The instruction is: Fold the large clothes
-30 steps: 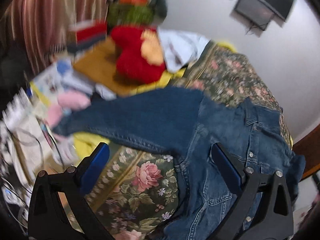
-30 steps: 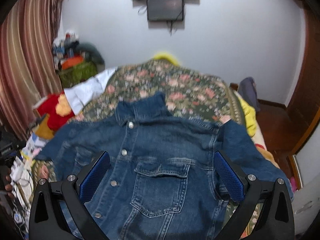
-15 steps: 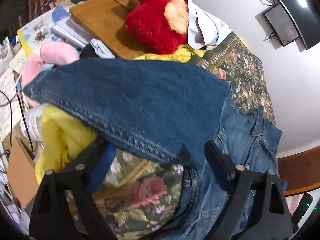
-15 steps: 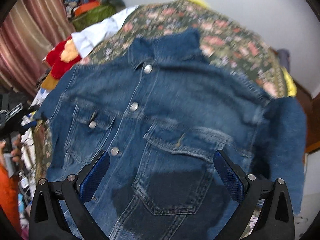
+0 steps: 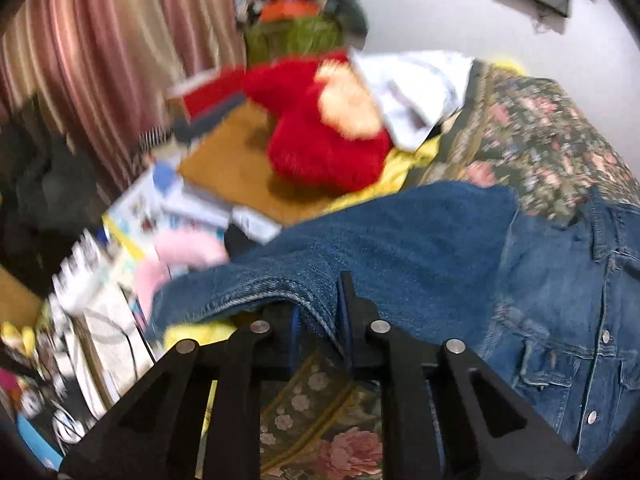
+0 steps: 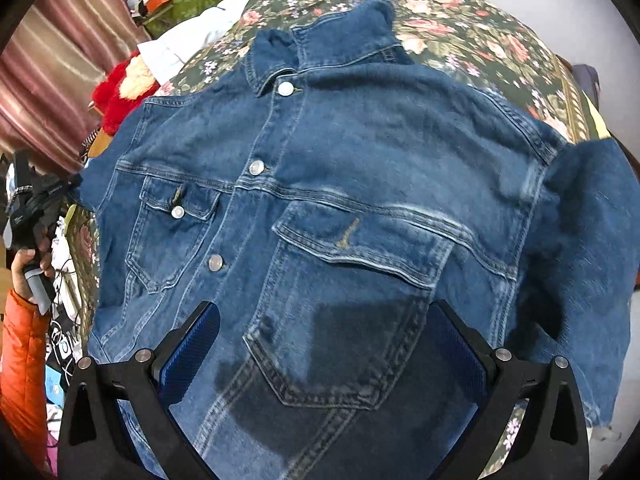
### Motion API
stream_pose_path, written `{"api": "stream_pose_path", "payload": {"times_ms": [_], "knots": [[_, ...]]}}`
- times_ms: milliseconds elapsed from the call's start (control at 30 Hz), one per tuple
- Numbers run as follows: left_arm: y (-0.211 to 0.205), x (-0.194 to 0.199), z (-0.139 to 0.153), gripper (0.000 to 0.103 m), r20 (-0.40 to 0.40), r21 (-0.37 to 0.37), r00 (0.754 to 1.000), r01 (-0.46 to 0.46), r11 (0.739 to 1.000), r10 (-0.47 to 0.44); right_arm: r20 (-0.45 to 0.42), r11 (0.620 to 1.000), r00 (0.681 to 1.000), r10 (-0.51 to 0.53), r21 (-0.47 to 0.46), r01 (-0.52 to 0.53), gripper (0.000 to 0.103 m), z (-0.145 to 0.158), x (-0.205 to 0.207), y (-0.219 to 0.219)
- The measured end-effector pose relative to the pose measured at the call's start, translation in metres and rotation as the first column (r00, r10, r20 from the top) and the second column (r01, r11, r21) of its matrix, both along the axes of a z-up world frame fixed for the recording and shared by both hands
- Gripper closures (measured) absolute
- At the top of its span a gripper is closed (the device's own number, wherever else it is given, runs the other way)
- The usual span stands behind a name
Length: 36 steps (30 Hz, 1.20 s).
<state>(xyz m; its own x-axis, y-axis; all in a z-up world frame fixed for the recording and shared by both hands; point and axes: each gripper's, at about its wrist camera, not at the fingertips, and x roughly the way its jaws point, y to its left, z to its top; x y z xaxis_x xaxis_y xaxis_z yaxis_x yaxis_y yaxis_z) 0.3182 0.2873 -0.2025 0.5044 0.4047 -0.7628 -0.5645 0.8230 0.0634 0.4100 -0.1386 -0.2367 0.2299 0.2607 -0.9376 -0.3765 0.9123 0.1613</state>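
Observation:
A blue denim jacket [image 6: 340,184] lies face up, buttoned, on a floral bedspread [image 6: 460,28], collar at the far end. In the left wrist view its left sleeve [image 5: 392,248] stretches out over the bed's edge. My left gripper [image 5: 318,312] is shut on the sleeve's lower edge and lifts a fold of it. My right gripper [image 6: 320,344] is open and empty, hovering close above the jacket's lower front, just below the chest pocket [image 6: 360,300]. The jacket's right sleeve [image 6: 592,240] hangs off to the right.
A red plush toy [image 5: 324,128] and a white garment [image 5: 412,88] lie at the bed's left side. Books, papers and pink items [image 5: 172,224] clutter the floor beside the bed. Striped curtains [image 5: 100,48] hang at the left. My left hand and its gripper show in the right wrist view [image 6: 32,216].
My left gripper has closed on the sleeve's edge; it was open before. My right gripper has dropped closer to the jacket front and stays open.

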Motion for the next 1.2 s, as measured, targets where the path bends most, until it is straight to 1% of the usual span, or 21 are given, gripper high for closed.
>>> {"api": "stream_pose_path", "payload": {"times_ms": [67, 100, 133, 200, 267, 333, 400, 533, 600, 733, 800, 833, 900, 933, 967, 1000, 1067, 1167, 1200], "knots": [[-0.015, 0.002, 0.018, 0.088, 0.028, 0.069, 0.999, 0.035, 0.997, -0.037, 0.007, 1.0, 1.0, -0.004, 0.003, 0.004, 0.0, 0.003, -0.002, -0.005], [-0.026, 0.002, 0.03, 0.089, 0.048, 0.113, 0.997, 0.061, 0.992, -0.067, 0.019, 1.0, 1.0, -0.006, 0.001, 0.006, 0.0, 0.007, -0.004, -0.009], [-0.035, 0.002, 0.039, 0.089, 0.062, 0.142, 0.994, 0.083, 0.986, -0.092, 0.03, 1.0, 1.0, -0.005, -0.004, 0.005, 0.0, 0.009, -0.004, -0.01], [-0.06, 0.004, 0.058, 0.09, 0.091, 0.204, 0.983, 0.138, 0.969, -0.159, 0.061, 1.0, 0.998, -0.001, -0.015, 0.002, 0.0, 0.017, -0.009, -0.014], [-0.085, 0.006, 0.07, 0.09, 0.105, 0.235, 0.969, 0.192, 0.953, -0.222, 0.085, 1.0, 0.996, 0.003, -0.017, -0.002, 0.0, 0.023, -0.013, -0.017], [-0.106, 0.012, 0.072, 0.09, 0.105, 0.205, 0.954, 0.254, 0.945, -0.28, 0.099, 1.0, 0.995, 0.002, -0.006, -0.001, 0.0, 0.031, -0.017, -0.02], [-0.12, 0.019, 0.066, 0.09, 0.099, 0.144, 0.944, 0.3, 0.943, -0.316, 0.104, 1.0, 0.995, -0.005, 0.011, 0.004, 0.0, 0.038, -0.022, -0.024], [-0.147, 0.038, 0.037, 0.09, 0.026, 0.053, 0.934, 0.356, 0.933, -0.357, 0.118, 1.0, 0.993, -0.017, 0.028, 0.014, 0.0, 0.053, -0.03, -0.034], [-0.155, 0.041, 0.019, 0.09, -0.003, 0.003, 0.929, 0.37, 0.929, -0.37, 0.136, 0.999, 0.991, -0.021, 0.036, 0.016, 0.0, 0.063, -0.034, -0.041], [-0.164, 0.047, -0.018, 0.09, -0.051, -0.137, 0.923, 0.372, 0.918, -0.382, 0.178, 0.998, 0.983, -0.036, 0.063, 0.026, 0.0, 0.083, -0.044, -0.058], [-0.166, 0.048, -0.034, 0.089, -0.066, -0.209, 0.92, 0.367, 0.906, -0.387, 0.194, 0.995, 0.98, -0.05, 0.093, 0.033, 0.0, 0.092, -0.048, -0.068], [-0.167, 0.049, -0.042, 0.088, -0.076, -0.233, 0.916, 0.367, 0.901, -0.393, 0.197, 0.994, 0.979, -0.059, 0.103, 0.039, 0.0, 0.095, -0.049, -0.072], [-0.169, 0.049, -0.054, 0.086, -0.107, -0.243, 0.909, 0.369, 0.897, -0.403, 0.195, 0.991, 0.977, -0.081, 0.124, 0.058, 0.0, 0.099, -0.051, -0.079], [-0.171, 0.044, -0.059, 0.082, -0.118, -0.248, 0.905, 0.372, 0.895, -0.409, 0.193, 0.99, 0.977, -0.088, 0.124, 0.065, 0.0, 0.1, -0.05, -0.081], [-0.171, 0.04, -0.058, 0.075, -0.12, -0.255, 0.902, 0.377, 0.89, -0.416, 0.19, 0.99, 0.977, -0.096, 0.118, 0.075, 0.0, 0.1, -0.05, -0.082], [-0.17, 0.034, -0.056, 0.071, -0.112, -0.271, 0.897, 0.387, 0.881, -0.428, 0.187, 0.99, 0.977, -0.102, 0.117, 0.081, 0.0, 0.099, -0.049, -0.082], [-0.164, 0.021, -0.048, 0.051, -0.086, -0.29, 0.893, 0.402, 0.869, -0.442, 0.179, 0.989, 0.978, -0.105, 0.124, 0.084, 0.0, 0.098, -0.048, -0.081], [-0.153, -0.002, -0.028, 0.04, -0.012, -0.286, 0.898, 0.418, 0.863, -0.439, 0.165, 0.988, 0.981, -0.101, 0.129, 0.08, 0.0, 0.092, -0.047, -0.076], [-0.146, -0.012, -0.021, 0.038, 0.016, -0.29, 0.9, 0.421, 0.86, -0.435, 0.161, 0.989, 0.982, -0.096, 0.127, 0.076, 0.0, 0.09, -0.046, -0.073]]}}
